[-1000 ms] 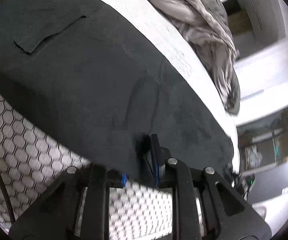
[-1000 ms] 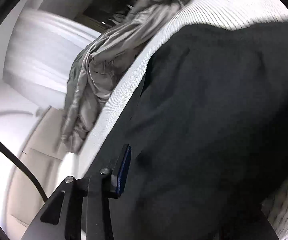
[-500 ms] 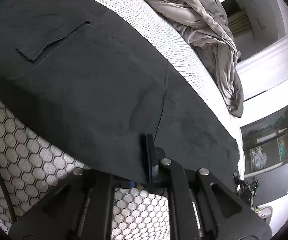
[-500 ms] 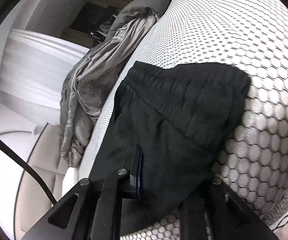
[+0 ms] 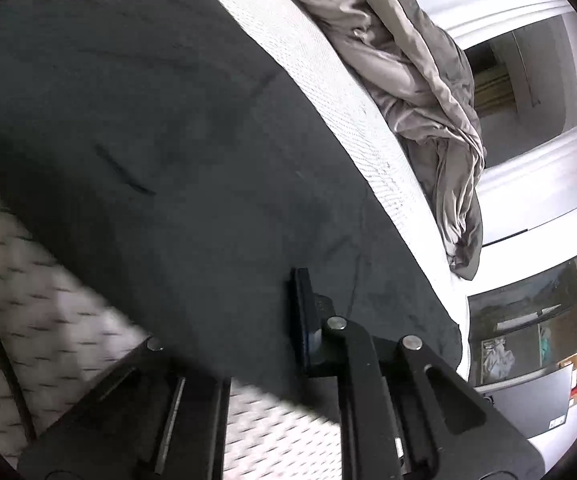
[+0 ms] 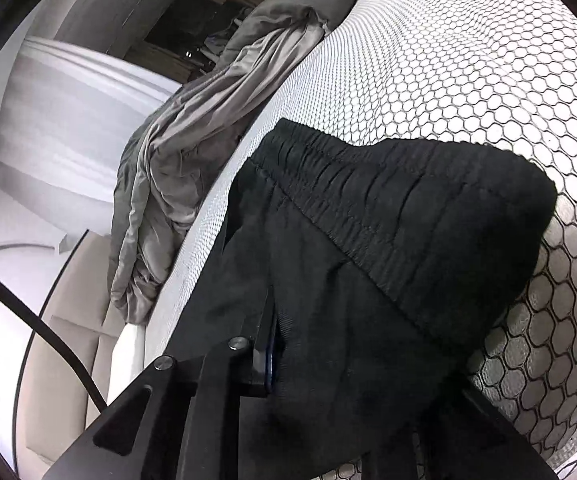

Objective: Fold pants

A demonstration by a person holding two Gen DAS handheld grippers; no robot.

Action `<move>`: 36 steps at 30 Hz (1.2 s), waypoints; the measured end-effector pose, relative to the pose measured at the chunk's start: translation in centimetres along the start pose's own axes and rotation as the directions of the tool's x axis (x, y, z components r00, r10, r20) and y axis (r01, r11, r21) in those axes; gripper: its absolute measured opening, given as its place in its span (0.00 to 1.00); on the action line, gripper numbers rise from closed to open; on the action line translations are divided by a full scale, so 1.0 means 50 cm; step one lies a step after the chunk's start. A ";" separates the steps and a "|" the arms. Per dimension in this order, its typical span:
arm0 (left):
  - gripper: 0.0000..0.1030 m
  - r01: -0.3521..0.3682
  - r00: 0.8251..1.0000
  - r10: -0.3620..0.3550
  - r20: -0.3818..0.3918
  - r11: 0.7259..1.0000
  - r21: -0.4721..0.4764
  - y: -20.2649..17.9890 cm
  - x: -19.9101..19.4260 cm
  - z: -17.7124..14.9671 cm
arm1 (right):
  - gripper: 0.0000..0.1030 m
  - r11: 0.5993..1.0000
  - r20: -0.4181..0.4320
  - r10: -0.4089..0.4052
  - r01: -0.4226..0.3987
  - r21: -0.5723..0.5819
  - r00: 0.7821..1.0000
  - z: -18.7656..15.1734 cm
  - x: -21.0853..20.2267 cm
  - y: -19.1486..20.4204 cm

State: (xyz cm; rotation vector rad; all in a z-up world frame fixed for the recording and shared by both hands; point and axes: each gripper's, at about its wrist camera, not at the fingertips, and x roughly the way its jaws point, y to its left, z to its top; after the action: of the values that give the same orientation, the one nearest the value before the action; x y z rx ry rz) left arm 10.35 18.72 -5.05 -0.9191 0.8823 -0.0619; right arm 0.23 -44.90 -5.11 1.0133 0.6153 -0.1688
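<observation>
Right gripper lower, clamping pants

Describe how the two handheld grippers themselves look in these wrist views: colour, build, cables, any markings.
Both are matte black, angular linkage frames with silver pivot bolts and slotted cut-outs. The left gripper and right gripper have flat finger pads edged in blue. A black cable trails beside each. No hands, sleeves or markings show.

Honeycomb-patterned bed carries black pants and a rumpled grey blanket.
</observation>
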 end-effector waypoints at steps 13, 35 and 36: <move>0.12 -0.097 0.993 0.096 0.070 0.995 0.021 0.070 -0.098 0.042 | 0.16 1.000 -0.023 -0.010 0.010 -0.013 1.000 0.002 0.008 0.005; 0.10 -0.220 0.906 0.287 0.310 0.947 -0.235 0.229 -0.232 0.180 | 0.18 1.000 -0.039 -0.005 0.005 -0.014 0.999 -0.003 0.004 0.002; 0.10 -0.213 0.909 0.285 0.304 0.945 -0.249 0.245 -0.235 0.187 | 0.18 1.000 -0.040 -0.006 0.006 -0.015 0.999 -0.003 0.005 0.002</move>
State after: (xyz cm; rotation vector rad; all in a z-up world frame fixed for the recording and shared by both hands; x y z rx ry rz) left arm 5.25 37.36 -3.58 -0.9707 0.6868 0.4095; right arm 0.40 -44.69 -5.25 1.0027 0.6553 -0.1494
